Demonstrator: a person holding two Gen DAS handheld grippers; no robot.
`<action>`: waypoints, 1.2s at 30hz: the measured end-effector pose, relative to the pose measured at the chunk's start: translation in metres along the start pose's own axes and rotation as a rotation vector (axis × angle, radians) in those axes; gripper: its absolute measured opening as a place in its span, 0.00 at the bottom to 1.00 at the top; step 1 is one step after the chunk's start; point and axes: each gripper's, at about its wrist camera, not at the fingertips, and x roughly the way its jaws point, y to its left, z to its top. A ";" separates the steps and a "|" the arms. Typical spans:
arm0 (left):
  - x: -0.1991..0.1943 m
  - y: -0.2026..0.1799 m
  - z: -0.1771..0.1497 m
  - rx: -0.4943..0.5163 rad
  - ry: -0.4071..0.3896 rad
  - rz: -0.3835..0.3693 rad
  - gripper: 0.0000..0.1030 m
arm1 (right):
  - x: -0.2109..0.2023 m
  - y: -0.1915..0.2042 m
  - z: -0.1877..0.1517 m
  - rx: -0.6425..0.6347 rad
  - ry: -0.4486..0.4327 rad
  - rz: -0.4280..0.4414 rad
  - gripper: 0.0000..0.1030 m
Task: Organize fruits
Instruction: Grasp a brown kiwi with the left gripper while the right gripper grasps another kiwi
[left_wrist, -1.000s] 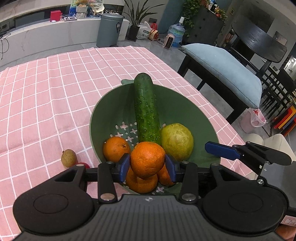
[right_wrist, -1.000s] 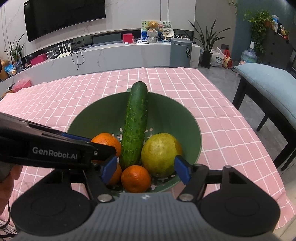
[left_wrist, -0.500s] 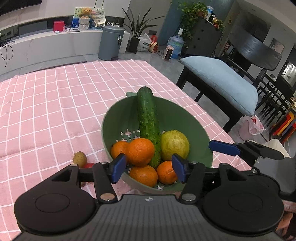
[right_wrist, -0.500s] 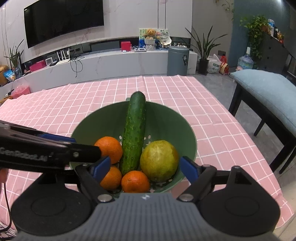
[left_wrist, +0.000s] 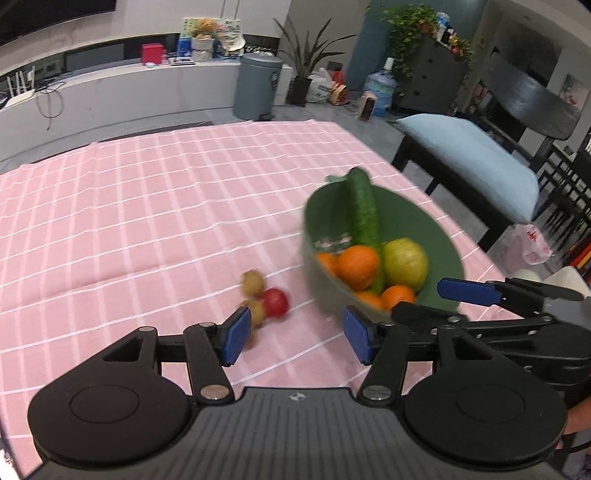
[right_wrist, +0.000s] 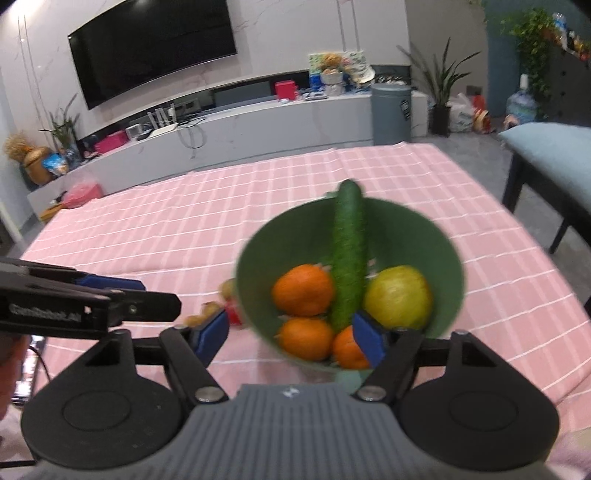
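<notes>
Your left wrist camera looks down from left of the bowl (left_wrist: 439, 236). Your right looks straight over it, close. Both share the bowl.

Left gripper (left_wrist: 295, 338) fingers apart and empty, right gripper (right_wrist: 290, 338) just narrowing, empty, both angled downward

Pink checked tablecloth (left_wrist: 147, 221) bears a green bowl (left_wrist: 436, 236) (loose fruits (left_wrist: 275, 301) beside).
</notes>
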 end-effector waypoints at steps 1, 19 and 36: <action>-0.002 0.004 -0.002 -0.005 0.003 0.004 0.65 | 0.000 0.004 -0.002 0.003 0.009 0.012 0.61; 0.027 0.047 -0.032 -0.105 0.021 -0.010 0.47 | 0.040 0.073 -0.036 -0.240 0.098 0.011 0.27; 0.064 0.046 -0.029 -0.009 0.034 0.018 0.47 | 0.071 0.082 -0.035 -0.321 0.120 0.014 0.27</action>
